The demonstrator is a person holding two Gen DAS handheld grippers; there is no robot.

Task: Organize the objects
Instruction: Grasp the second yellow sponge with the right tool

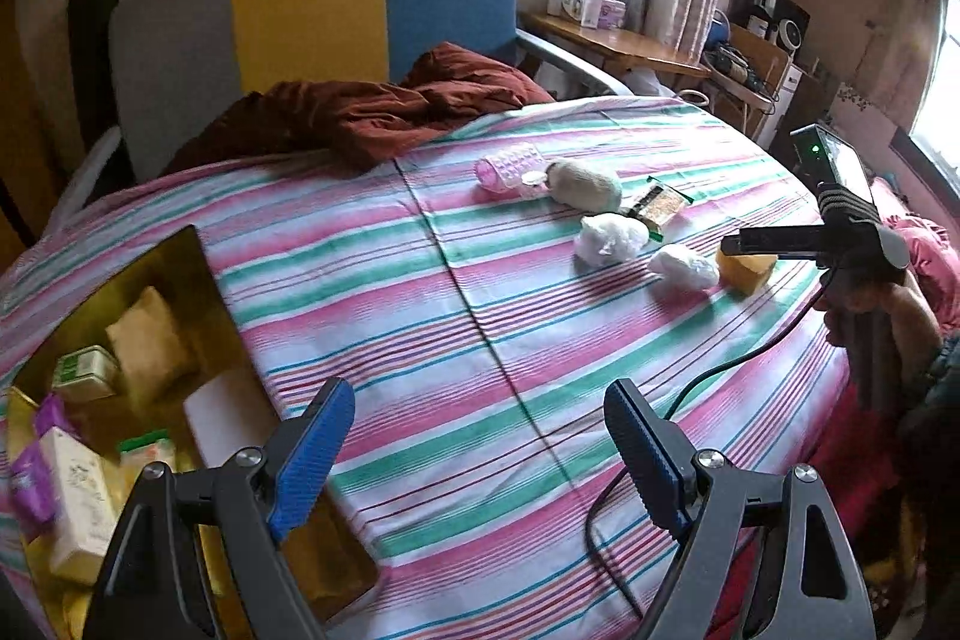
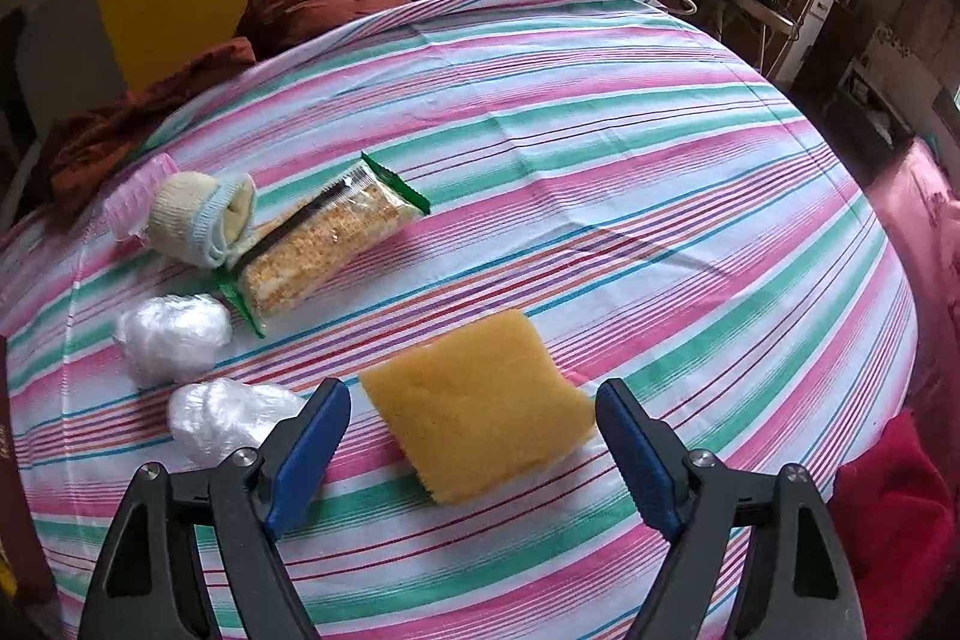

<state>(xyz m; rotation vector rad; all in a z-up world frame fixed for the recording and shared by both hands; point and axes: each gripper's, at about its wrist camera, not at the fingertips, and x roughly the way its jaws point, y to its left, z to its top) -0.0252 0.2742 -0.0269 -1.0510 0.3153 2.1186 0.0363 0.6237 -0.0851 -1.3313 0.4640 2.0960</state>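
Observation:
My right gripper (image 2: 474, 412) is open, its blue fingers on either side of a yellow sponge (image 2: 480, 406) lying on the striped bedsheet (image 2: 600, 160). To its left lie two crumpled white plastic wads (image 2: 174, 337) (image 2: 231, 415), a snack bar packet (image 2: 324, 244), a rolled sock (image 2: 201, 217) and a pink roller (image 2: 135, 202). My left gripper (image 1: 480, 442) is open and empty above the sheet, next to a gold box (image 1: 150, 274) that holds several small packs. The left wrist view shows the right gripper (image 1: 750, 244) over the sponge (image 1: 744, 271).
A rumpled brown cloth (image 1: 372, 112) lies at the head of the bed, before a grey, yellow and blue headboard (image 1: 312, 10). A black cable (image 1: 690, 400) trails across the sheet. A wooden side table (image 1: 612, 34) with boxes stands beyond. Red cloth (image 2: 894, 508) lies at the right edge.

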